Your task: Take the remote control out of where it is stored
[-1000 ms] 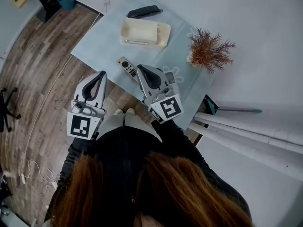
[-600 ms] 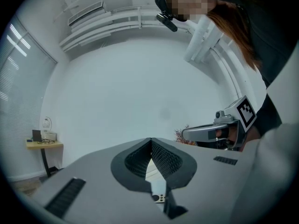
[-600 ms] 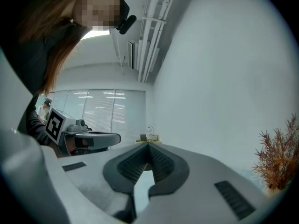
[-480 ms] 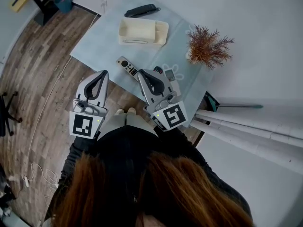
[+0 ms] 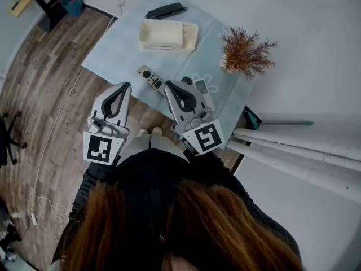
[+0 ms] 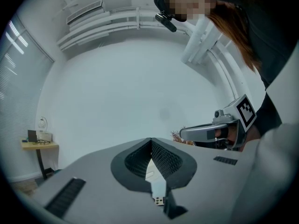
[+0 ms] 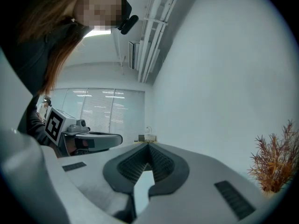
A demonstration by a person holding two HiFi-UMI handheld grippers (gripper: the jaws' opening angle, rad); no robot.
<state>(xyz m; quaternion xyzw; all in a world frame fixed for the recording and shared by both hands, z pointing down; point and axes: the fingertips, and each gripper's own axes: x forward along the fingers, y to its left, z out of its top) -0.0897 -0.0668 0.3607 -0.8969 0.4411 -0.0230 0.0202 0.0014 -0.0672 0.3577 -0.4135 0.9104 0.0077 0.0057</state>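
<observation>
L gripper [image 5: 124, 87] and R gripper [image 5: 169, 85] are both closed, empty and off the table [image 5: 113, 49]; remote [image 5: 151, 79] lies betw. box [image 5: 168, 36] and R gripper, so if a regrip is req'd, open R jaws first, then straddle its narrow width.

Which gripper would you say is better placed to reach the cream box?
Right, probably: the right gripper, shut, is over the table, nearer the cream box; the left gripper hangs at the edge, over floor.
</observation>
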